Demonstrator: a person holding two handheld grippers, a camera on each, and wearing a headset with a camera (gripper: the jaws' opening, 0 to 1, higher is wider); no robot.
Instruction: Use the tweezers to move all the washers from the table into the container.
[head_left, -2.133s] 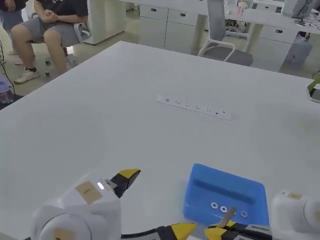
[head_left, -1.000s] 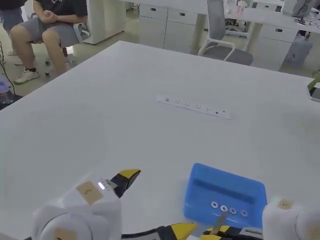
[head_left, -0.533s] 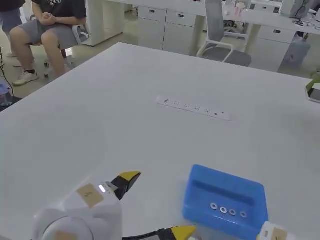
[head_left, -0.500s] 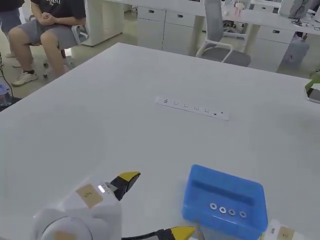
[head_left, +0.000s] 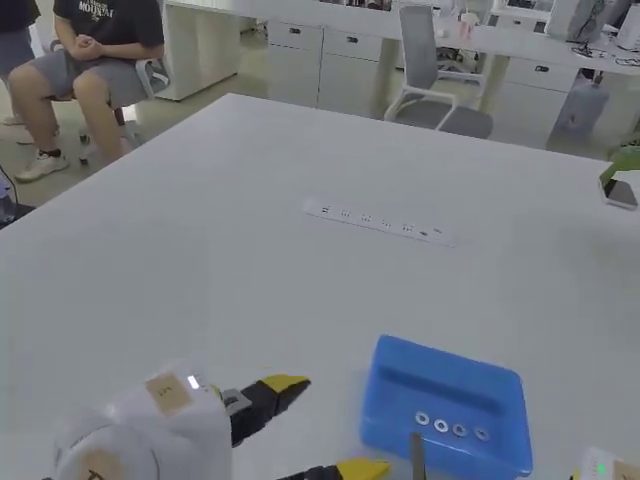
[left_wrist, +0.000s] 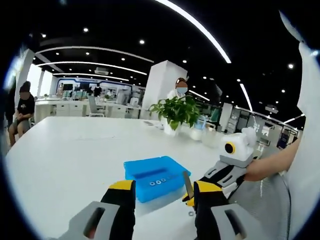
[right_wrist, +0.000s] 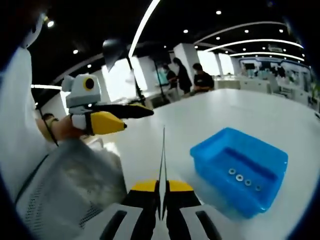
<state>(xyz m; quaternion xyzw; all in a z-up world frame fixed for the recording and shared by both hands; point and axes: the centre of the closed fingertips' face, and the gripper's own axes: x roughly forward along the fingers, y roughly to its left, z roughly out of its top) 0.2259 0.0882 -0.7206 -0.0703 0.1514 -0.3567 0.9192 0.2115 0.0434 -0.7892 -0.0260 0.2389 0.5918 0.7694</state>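
Head view: blue container (head_left: 445, 400) sits near the front edge of the worktop (head_left: 200, 260), with four washers (head_left: 450, 428) in a row on its floor. Left hand-held gripper (head_left: 345, 423) is just left of it, jaws spread wide with nothing between them, clear of the container wall. Just the tip of the tweezers (head_left: 417, 456) pokes up at the bottom edge, in front of the container's near wall. A corner of the right hand-held gripper (head_left: 605, 468) shows at bottom right, jaws cut off by the frame.

Right gripper view fills that gap: its jaws are pressed together on the tweezers, which run straight ahead with the two tips close together, in the air, beside the container and apart from it. Can't tell if anything is in the tips.

Left gripper view: the tweezers come in from the right, tip close to the container's near corner. Touching or not, can't tell.

Room to move: the worktop beyond the container is open up to a power strip (head_left: 380, 222) lying mid-worktop, well apart from everything. Past the far edge are an office chair (head_left: 430, 70) and a seated person (head_left: 90, 45). Left gripper view adds a potted plant (left_wrist: 175, 112) on the far side of the worktop.
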